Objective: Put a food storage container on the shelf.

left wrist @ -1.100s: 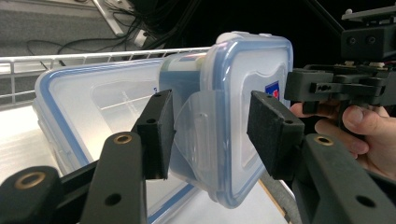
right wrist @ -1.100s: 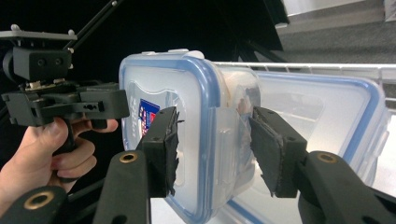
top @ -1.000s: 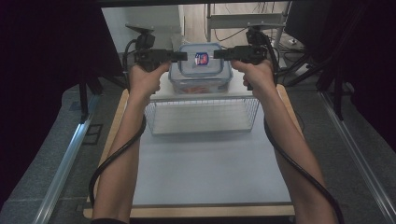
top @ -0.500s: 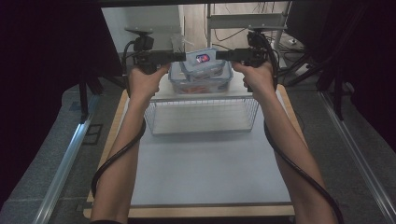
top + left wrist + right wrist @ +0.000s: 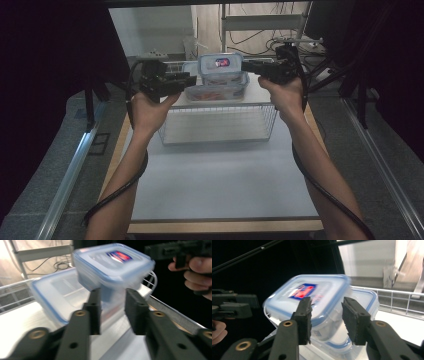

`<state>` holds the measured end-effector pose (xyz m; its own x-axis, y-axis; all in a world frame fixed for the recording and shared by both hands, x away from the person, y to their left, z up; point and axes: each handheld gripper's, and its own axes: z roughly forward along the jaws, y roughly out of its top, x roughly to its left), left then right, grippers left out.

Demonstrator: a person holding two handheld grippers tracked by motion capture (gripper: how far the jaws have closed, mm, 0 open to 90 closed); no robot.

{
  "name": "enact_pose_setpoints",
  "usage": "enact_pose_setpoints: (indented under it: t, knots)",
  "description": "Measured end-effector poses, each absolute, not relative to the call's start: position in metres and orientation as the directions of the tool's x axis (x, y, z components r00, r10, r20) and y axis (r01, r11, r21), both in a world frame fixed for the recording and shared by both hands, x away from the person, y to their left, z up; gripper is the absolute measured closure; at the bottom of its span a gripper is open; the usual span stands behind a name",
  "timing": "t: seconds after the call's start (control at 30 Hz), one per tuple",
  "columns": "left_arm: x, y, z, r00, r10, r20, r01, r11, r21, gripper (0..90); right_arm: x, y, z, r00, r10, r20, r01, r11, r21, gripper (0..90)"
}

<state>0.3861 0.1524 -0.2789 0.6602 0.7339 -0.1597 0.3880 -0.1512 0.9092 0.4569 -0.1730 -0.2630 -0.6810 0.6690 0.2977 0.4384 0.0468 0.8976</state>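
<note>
A small clear box with a blue-rimmed lid and a red and blue label [image 5: 220, 65] [image 5: 112, 262] [image 5: 312, 293] rests on a larger flat clear box [image 5: 215, 91] [image 5: 55, 295] [image 5: 364, 300]. My left gripper [image 5: 192, 80] [image 5: 112, 293] hangs low at their left, pointing at them. My right gripper [image 5: 246, 65] [image 5: 327, 305] is level with the small box's right side. Both pairs of jaws have just been closing, and they stand apart with nothing between them. Both boxes lie beyond the fingertips.
A wire basket [image 5: 217, 125] stands on the pale table [image 5: 215, 185] just in front of the boxes. A white wire rail [image 5: 399, 300] runs behind them. Dark curtains and stands flank the table on both sides.
Both hands have drawn back from the small box's sides. The left gripper dropped low toward the near left and the right one moved off to the right. The box stays on the larger one.
</note>
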Motion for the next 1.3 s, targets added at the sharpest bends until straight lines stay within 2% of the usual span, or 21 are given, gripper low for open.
enact_pose_setpoints:
  t: [0.07,0.23,0.47,0.63,0.8,1.13,1.3]
  knots:
    - [0.381,0.147,-0.284,0.680,0.718,-0.152,0.378,-0.165,0.911,75.3,0.450,-0.173,-0.263,-0.690,0.675,0.261,0.403,0.060,0.913,63.1]
    - [0.377,0.133,-0.289,0.707,0.697,-0.118,0.355,-0.206,0.912,80.3,0.442,-0.175,-0.263,-0.701,0.672,0.237,0.378,0.068,0.923,64.8]
    - [0.382,0.132,-0.286,0.694,0.713,-0.104,0.350,-0.208,0.913,81.9,0.433,-0.182,-0.268,-0.650,0.737,0.185,0.388,0.112,0.915,82.7]
    - [0.387,0.135,-0.287,0.652,0.752,-0.095,0.345,-0.182,0.921,75.5,0.438,-0.173,-0.277,-0.630,0.759,0.164,0.401,0.137,0.906,83.2]
    - [0.400,0.136,-0.287,0.597,0.793,-0.121,0.392,-0.157,0.907,76.1,0.444,-0.159,-0.279,-0.621,0.770,0.147,0.404,0.154,0.902,83.2]
    - [0.404,0.149,-0.287,0.535,0.834,-0.132,0.405,-0.117,0.907,76.3,0.444,-0.152,-0.282,-0.592,0.796,0.127,0.407,0.160,0.899,81.9]
    - [0.420,0.153,-0.289,0.490,0.862,-0.130,0.438,-0.114,0.892,74.3,0.434,-0.151,-0.284,-0.618,0.775,0.128,0.400,0.170,0.901,82.6]
